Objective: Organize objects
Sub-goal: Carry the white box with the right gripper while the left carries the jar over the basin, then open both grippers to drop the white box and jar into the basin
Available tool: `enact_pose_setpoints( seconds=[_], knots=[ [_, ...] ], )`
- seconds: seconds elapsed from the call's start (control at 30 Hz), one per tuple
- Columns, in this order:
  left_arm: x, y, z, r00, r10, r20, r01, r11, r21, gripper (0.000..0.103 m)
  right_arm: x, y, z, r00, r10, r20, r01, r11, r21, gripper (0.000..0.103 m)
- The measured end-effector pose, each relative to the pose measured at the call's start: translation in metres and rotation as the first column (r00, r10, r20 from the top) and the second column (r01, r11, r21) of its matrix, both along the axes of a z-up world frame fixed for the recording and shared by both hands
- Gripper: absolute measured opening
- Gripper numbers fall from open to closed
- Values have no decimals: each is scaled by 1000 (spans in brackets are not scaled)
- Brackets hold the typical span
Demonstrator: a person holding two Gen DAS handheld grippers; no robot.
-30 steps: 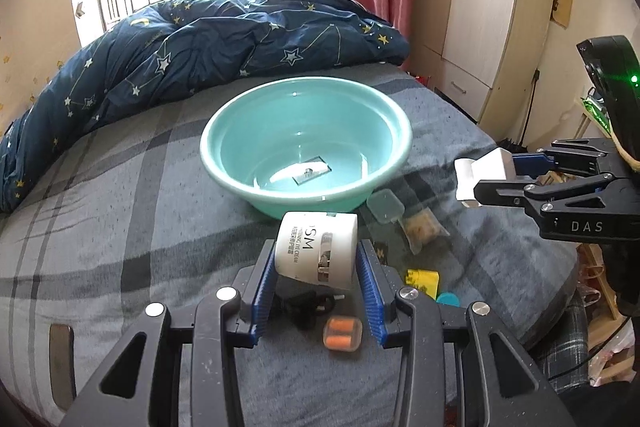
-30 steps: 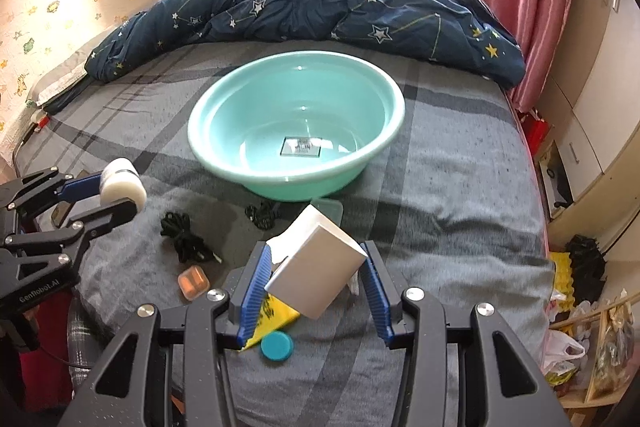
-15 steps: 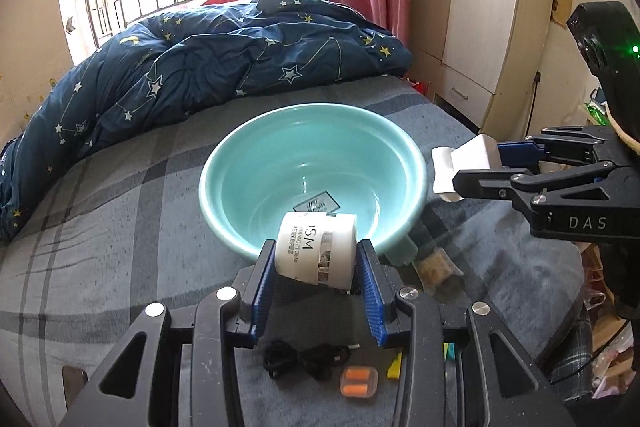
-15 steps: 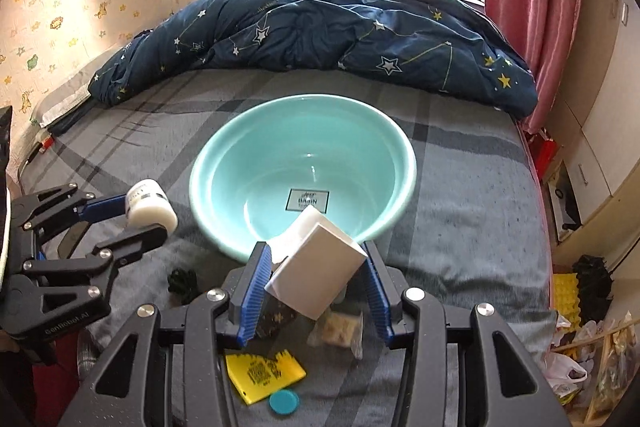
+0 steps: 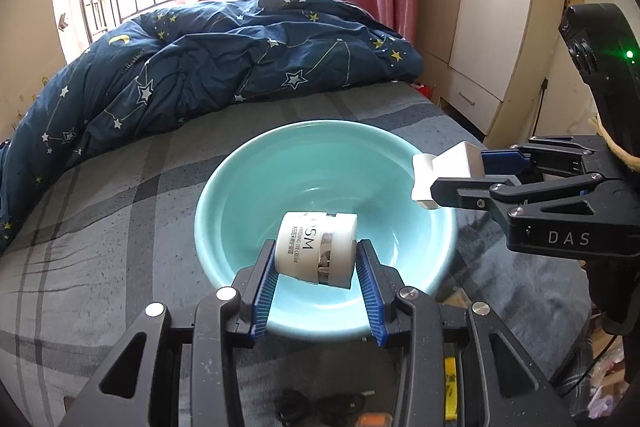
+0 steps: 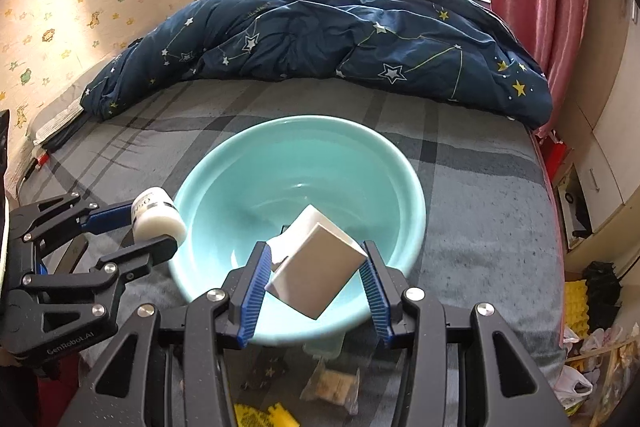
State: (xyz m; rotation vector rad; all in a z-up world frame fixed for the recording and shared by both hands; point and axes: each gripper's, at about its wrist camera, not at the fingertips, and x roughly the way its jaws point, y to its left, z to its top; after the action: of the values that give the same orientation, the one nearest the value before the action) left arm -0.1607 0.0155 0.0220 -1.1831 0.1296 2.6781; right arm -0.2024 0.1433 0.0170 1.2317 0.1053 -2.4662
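1. Over the round turquoise plastic basin (image 5: 224,211) on the grey checked bed (image 5: 100,227), both tools hang with their loads, so the step in hand looks like dropping the two items into it.
2. The left hand-held gripper (image 5: 316,259) is pinching a white cylindrical cream jar with a silver band (image 5: 316,251), its blue pads pressed on the jar's two ends; the jar lies sideways above the near half of the basin.
3. The right hand-held gripper (image 6: 316,275) is pinching a white rectangular box (image 6: 316,267), tilted on one corner, above the basin's near rim region.
4. To do this well, I would judge that each load should be brought further in over the basin floor, clear of the rim, and lowered before the jaws part, since the jar can roll and bounce on hard plastic.
5. Letting go one at a time would keep the box from landing on the jar.
6. The two tools sit near each other, so parting jaws should stay clear of the neighbouring tool.
7. Small items lie on the bed by the near rim: a clear snack packet (image 6: 332,383), a yellow card (image 6: 260,415) and a black cable (image 5: 320,407).
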Motion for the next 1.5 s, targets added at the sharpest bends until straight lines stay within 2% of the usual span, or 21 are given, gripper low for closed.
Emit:
enact_pose_setpoints(
  seconds=[0.4, 0.8, 1.1, 1.5],
  knots=[
    [-52, 2, -29, 999, 7, 40, -6, 1000, -28, 43, -46, -8, -32, 997, -29, 71, 29, 1000, -11, 49],
    [-89, 0, -63, 994, 24, 103, -22, 1000, -23, 43, -86, -21, -64, 990, -32, 135, 33, 999, -5, 49],
    [-103, -3, -92, 988, 50, 147, -46, 998, -33, 43, -99, -33, -85, 984, -27, 174, 27, 1000, 5, 49],
    [-106, -2, -97, 985, 58, 160, -49, 997, -56, 43, -101, -37, -91, 982, -28, 185, 28, 1000, 2, 50]
  ],
)
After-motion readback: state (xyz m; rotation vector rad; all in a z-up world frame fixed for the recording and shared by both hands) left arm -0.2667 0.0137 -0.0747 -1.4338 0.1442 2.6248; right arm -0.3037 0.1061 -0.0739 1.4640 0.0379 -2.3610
